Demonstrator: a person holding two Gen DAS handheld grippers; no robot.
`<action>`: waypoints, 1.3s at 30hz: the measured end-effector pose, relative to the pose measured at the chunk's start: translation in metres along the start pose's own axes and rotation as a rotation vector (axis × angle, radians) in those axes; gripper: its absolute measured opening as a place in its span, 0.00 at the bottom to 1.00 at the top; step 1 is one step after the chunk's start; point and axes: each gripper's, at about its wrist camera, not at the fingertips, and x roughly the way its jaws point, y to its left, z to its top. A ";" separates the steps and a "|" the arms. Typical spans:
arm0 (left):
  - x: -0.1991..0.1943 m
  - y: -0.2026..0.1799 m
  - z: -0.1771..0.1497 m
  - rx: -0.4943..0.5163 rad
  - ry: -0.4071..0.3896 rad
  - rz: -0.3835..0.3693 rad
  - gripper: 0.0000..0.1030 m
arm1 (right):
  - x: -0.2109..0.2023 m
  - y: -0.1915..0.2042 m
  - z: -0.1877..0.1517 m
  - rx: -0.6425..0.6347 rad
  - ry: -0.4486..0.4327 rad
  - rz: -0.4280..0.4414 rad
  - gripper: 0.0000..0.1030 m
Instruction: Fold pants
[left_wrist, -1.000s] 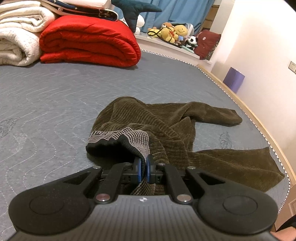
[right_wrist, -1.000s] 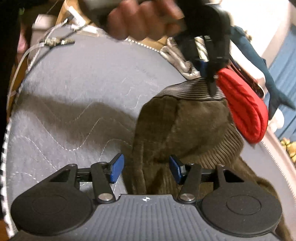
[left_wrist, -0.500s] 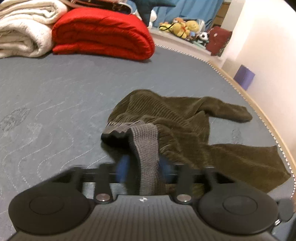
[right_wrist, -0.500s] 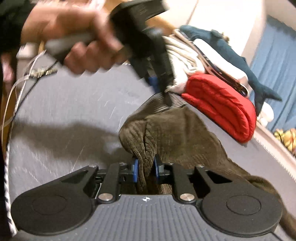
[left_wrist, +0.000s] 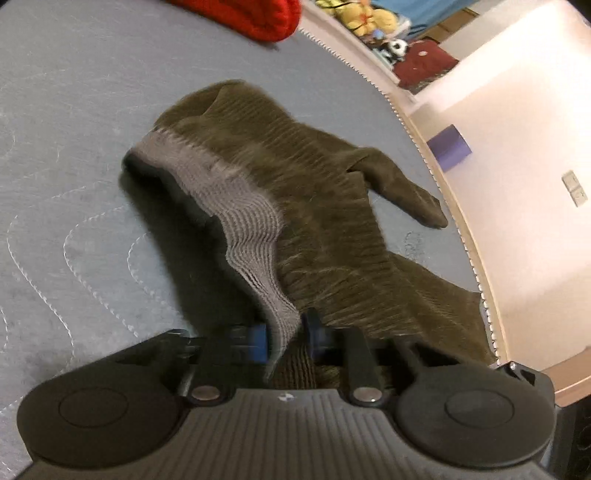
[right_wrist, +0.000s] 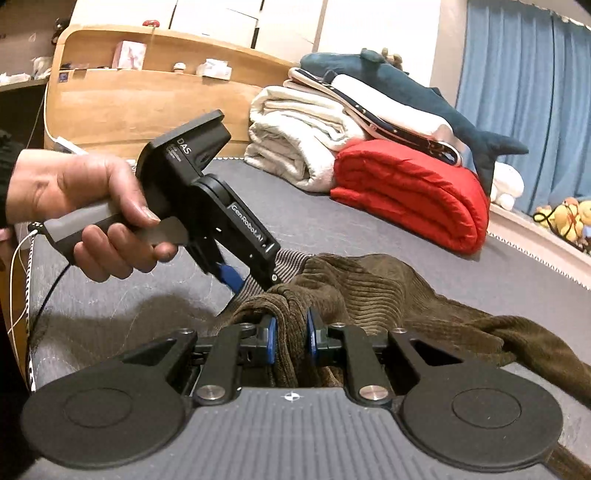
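Dark olive corduroy pants (left_wrist: 314, 192) with a grey ribbed waistband (left_wrist: 236, 206) lie crumpled on the grey mattress (left_wrist: 74, 110). My left gripper (left_wrist: 284, 334) is shut on the waistband and holds it lifted off the mattress. In the right wrist view the pants (right_wrist: 376, 291) bunch up in front of my right gripper (right_wrist: 290, 338), which is shut on a fold of the corduroy. The left gripper (right_wrist: 255, 280) also shows there, held in a hand, pinching the waistband just beyond my right gripper. Both legs trail away to the right.
A folded red quilt (right_wrist: 410, 192), white blankets (right_wrist: 299, 136) and a blue shark plush (right_wrist: 413, 92) are stacked at the far end. A wooden headboard (right_wrist: 140, 107) stands behind. Stuffed toys (left_wrist: 365, 22) and a wall (left_wrist: 517, 155) border the mattress's right edge.
My right gripper closed on the corduroy fold. Both grippers have lifted the waistband end off the mattress, and the left wrist view has tilted down and to the right.
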 end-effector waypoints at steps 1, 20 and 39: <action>-0.007 -0.009 0.001 0.046 -0.025 0.029 0.18 | 0.000 -0.001 -0.001 0.002 0.001 0.002 0.17; -0.058 -0.055 -0.048 0.504 0.095 0.447 0.43 | -0.001 0.042 -0.019 -0.194 0.240 0.355 0.21; -0.053 -0.013 0.005 0.199 -0.209 0.298 0.33 | -0.012 -0.093 -0.037 0.274 0.343 0.079 0.50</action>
